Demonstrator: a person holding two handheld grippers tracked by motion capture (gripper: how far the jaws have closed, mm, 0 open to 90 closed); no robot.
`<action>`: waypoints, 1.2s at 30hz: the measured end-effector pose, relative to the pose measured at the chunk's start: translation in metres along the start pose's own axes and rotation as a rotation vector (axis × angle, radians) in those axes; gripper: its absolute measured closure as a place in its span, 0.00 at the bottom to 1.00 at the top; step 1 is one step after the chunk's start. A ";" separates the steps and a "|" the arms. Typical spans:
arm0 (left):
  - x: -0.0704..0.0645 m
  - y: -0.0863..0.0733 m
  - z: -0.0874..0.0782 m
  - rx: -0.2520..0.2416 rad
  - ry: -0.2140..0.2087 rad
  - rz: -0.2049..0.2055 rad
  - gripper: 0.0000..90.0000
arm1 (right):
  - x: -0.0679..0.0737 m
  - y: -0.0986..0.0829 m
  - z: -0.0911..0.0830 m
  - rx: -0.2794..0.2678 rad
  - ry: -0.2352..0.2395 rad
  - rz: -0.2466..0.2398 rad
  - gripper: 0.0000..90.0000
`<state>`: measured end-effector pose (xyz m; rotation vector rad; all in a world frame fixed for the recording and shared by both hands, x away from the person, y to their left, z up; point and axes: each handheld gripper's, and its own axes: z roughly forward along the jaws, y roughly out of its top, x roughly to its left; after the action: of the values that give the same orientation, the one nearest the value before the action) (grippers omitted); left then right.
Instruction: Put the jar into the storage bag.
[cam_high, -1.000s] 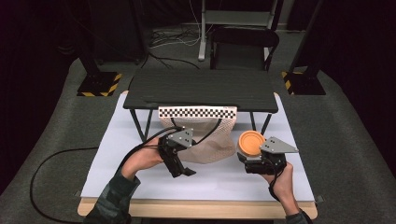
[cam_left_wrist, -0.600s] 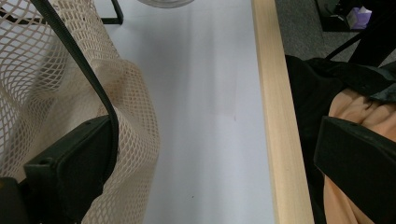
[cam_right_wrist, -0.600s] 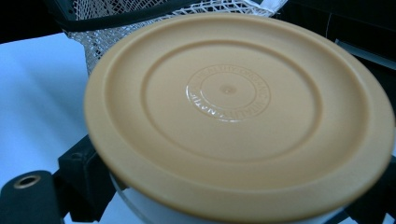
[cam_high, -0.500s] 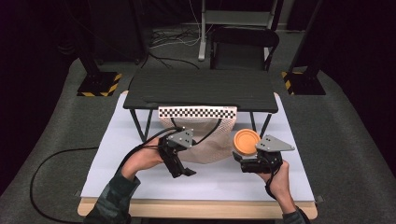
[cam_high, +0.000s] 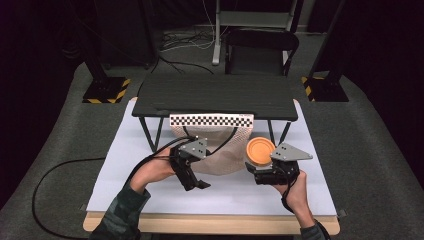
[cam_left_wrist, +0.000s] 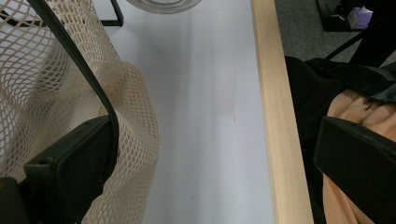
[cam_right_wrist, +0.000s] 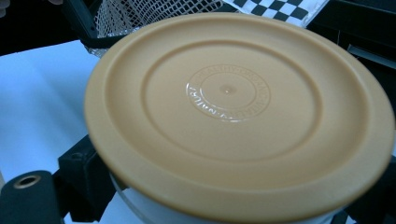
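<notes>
A round container with an orange lid (cam_high: 260, 151) is held just above the white sheet, my right gripper (cam_high: 261, 170) shut on its pale body. Up close the lid (cam_right_wrist: 233, 102) hides most of my right gripper (cam_right_wrist: 229, 191). A cream mesh bag (cam_high: 220, 150) hangs from a checkered strip (cam_high: 211, 120) under the black stand (cam_high: 215, 95), just left of the container. My left gripper (cam_high: 197, 181) sits at the bag's lower left corner. In the left gripper view the left gripper (cam_left_wrist: 212, 163) is open wide, the mesh bag (cam_left_wrist: 135, 107) and its black cord draped over one jaw.
The white sheet (cam_high: 150, 170) covers the table, with a wooden front edge (cam_left_wrist: 275, 116) beyond which a person's clothing shows. The stand's black legs (cam_high: 150, 135) flank the bag. A clear round rim (cam_left_wrist: 159, 4) lies at the far end of the left gripper view.
My right gripper has carried the container slightly left, closer to the mesh bag. The left gripper has stayed at the bag's corner.
</notes>
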<state>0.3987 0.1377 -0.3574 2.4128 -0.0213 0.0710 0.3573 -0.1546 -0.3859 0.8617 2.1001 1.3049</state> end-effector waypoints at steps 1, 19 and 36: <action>0.000 0.000 0.000 0.000 0.000 0.000 0.00 | 0.000 0.001 0.001 -0.001 0.004 0.000 0.11; 0.000 0.000 0.001 0.000 0.001 0.000 0.00 | 0.001 0.019 0.009 -0.016 0.033 0.003 0.11; 0.000 0.000 0.002 0.001 0.000 -0.004 0.00 | 0.006 0.038 0.017 -0.019 0.063 -0.021 0.11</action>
<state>0.3986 0.1366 -0.3587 2.4140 -0.0163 0.0695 0.3747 -0.1279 -0.3587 0.7981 2.1358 1.3545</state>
